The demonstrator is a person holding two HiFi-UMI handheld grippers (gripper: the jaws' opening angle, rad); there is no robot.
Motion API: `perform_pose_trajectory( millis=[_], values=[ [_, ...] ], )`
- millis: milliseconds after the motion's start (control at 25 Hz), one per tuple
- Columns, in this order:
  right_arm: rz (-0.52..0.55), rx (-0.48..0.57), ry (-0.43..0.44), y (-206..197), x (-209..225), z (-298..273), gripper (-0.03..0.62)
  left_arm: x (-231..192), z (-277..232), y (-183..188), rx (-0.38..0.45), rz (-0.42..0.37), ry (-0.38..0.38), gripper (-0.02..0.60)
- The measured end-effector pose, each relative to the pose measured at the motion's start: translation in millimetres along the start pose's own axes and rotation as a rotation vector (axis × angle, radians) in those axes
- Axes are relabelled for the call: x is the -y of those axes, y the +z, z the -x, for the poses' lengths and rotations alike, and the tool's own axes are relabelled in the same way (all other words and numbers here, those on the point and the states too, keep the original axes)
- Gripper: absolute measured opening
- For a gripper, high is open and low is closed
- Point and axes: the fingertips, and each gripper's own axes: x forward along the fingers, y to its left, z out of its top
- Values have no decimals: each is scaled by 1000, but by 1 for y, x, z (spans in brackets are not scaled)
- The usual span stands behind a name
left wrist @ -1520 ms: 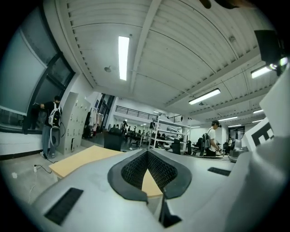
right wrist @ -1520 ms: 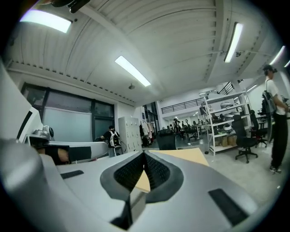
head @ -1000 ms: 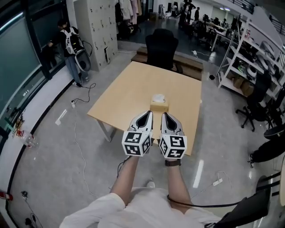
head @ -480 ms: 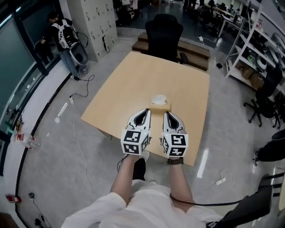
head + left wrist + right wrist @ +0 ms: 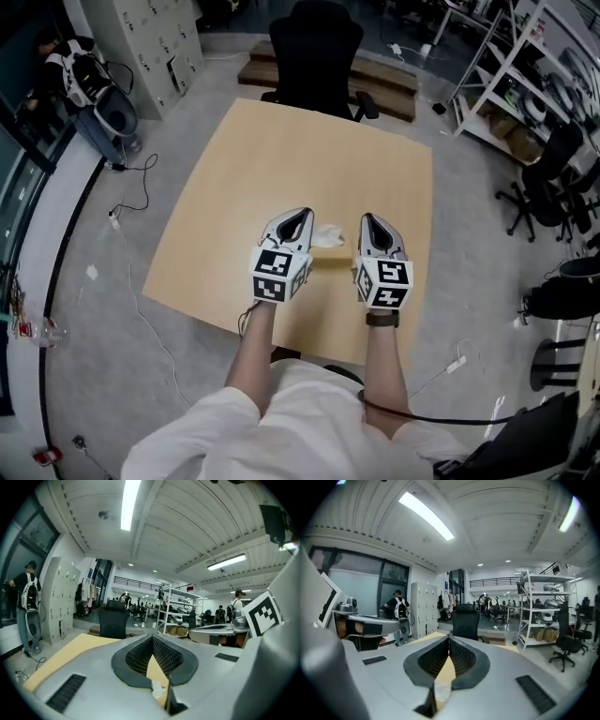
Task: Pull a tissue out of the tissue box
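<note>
A tan tissue box (image 5: 325,255) with a white tissue (image 5: 327,235) sticking out of its top stands on the light wooden table (image 5: 281,150), near the front edge. My left gripper (image 5: 299,215) hovers just left of the box and my right gripper (image 5: 367,220) just right of it; both are shut with nothing held. In the left gripper view the jaws (image 5: 153,638) meet at their tips, and the tissue (image 5: 157,689) shows low in the gap behind them. The right gripper view shows the same: tips together (image 5: 449,639), with the tissue (image 5: 441,691) below.
A black office chair (image 5: 318,52) stands at the table's far edge. Metal shelves (image 5: 530,80) and more chairs (image 5: 539,192) fill the right side. Grey lockers (image 5: 155,33) and a person with a backpack (image 5: 75,70) are at the far left. Cables (image 5: 131,202) lie on the floor.
Both grippers have moved forward over the table's front edge and a little down. The tissue box, which lay ahead of them, now sits between them. The jaws stayed shut.
</note>
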Motion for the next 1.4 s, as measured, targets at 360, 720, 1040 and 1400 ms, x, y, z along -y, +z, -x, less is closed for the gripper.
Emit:
perform_pose_trajectory(
  millis=[360, 720, 1040, 1400],
  values=[
    [44, -209, 38, -67, 2, -70, 2, -46, -65, -65, -103, 69, -56, -11],
    [36, -375, 103, -148, -9, -115, 8, -71, -97, -124, -204, 113, -28, -11],
    [59, -426, 193, -182, -28, -135, 271, -73, -107, -152, -272, 144, -12, -11],
    [94, -514, 160, -226, -48, -158, 397, -90, -104, -167, -298, 180, 46, -11]
  ],
)
